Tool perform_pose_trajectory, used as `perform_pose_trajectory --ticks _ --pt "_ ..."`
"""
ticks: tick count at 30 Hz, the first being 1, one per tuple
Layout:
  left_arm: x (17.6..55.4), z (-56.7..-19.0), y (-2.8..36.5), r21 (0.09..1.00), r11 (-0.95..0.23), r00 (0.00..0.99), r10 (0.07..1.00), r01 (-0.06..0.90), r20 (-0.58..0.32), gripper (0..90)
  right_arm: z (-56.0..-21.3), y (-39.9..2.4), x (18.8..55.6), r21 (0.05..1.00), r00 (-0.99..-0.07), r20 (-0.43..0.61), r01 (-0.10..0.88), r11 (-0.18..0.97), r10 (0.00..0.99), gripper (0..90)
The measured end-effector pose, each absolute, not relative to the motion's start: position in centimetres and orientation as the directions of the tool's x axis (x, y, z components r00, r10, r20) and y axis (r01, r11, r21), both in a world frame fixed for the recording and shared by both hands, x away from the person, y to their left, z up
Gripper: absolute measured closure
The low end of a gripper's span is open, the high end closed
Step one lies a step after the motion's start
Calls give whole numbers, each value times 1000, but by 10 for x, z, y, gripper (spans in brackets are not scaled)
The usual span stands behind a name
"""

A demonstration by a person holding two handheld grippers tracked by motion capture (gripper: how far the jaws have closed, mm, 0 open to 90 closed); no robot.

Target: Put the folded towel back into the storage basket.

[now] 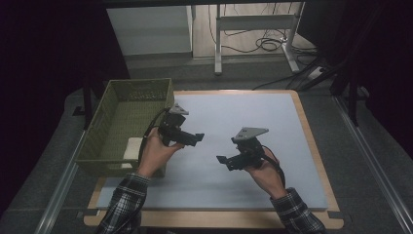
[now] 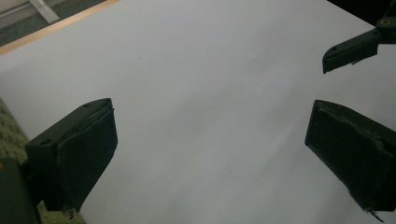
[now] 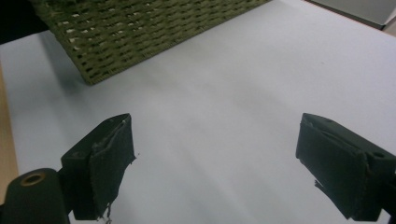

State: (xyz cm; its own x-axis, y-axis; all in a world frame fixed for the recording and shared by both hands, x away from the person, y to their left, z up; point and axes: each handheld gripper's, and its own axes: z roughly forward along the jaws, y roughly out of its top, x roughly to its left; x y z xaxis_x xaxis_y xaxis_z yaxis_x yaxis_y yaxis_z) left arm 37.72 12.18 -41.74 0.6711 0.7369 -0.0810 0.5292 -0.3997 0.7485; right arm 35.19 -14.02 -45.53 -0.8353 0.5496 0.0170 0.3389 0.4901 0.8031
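Both hands hold black grippers over the pale grey mat (image 1: 253,112). My left gripper (image 1: 198,138) hangs just right of the green woven basket (image 1: 117,105), pointing right toward the other hand. Its jaws stand wide apart with only bare mat between them (image 2: 210,135). My right gripper (image 1: 221,160) points left toward the basket (image 3: 140,32); its jaws are spread wide too, nothing between them (image 3: 215,149). A jaw tip of the right gripper (image 2: 348,51) shows at the upper right of the left gripper view. A white object (image 1: 131,147) lies inside the basket at its near end.
The mat lies on a wooden board (image 1: 311,146) whose edge frames it. Beyond the table stand a white desk frame (image 1: 253,29) and cables on the floor (image 1: 268,44). Dark curtains close both sides.
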Motion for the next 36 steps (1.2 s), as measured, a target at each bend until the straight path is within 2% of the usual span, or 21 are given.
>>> perform_pose_trajectory --ticks 16,36 --pt "356 -437 86 768 -417 714 696 486 -74 25 -458 -198 341 798 -789 -1 370 477 614 101" --pt "313 -503 82 763 -424 710 701 488 -65 21 -496 -249 324 760 -729 -37 424 493 683 81"
